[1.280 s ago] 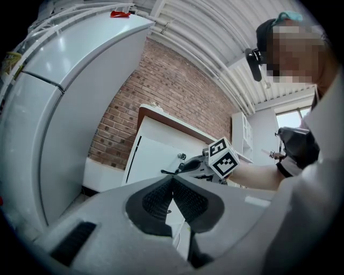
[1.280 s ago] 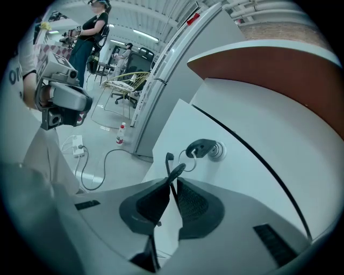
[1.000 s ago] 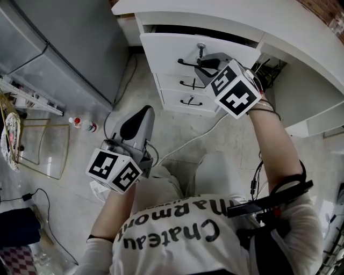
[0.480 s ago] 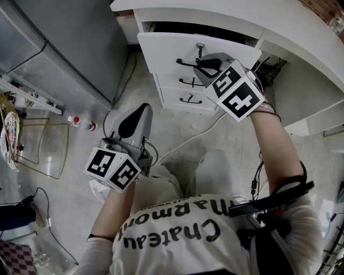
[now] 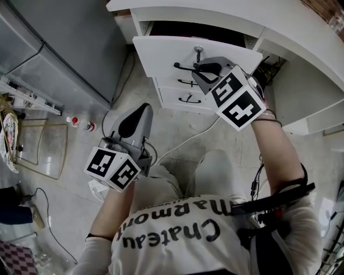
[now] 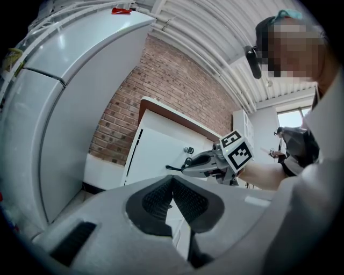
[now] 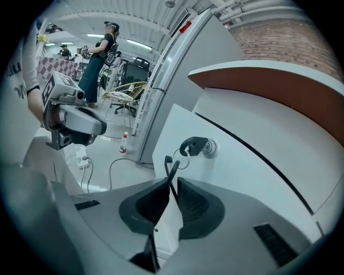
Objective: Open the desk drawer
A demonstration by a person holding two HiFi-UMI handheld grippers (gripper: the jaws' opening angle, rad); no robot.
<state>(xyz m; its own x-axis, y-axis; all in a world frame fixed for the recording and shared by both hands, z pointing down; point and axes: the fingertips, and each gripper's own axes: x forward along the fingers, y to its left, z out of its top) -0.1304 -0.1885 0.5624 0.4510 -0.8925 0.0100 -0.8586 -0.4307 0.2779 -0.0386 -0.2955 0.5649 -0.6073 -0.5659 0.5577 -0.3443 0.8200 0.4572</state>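
Head view — right tool (image 5: 200,69) is clamping the handle (image 5: 183,66) of the top drawer (image 5: 161,51), which is standing partly out; left tool (image 5: 141,111) is hovering over the floor (image 5: 70,188) — jaws together.

Key (image 5: 198,51) on drawer (image 5: 160,53), near handle (image 5: 183,66)

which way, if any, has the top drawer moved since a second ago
Yes, the top drawer slid further out of the desk, toward the person; right tool shut on its handle.
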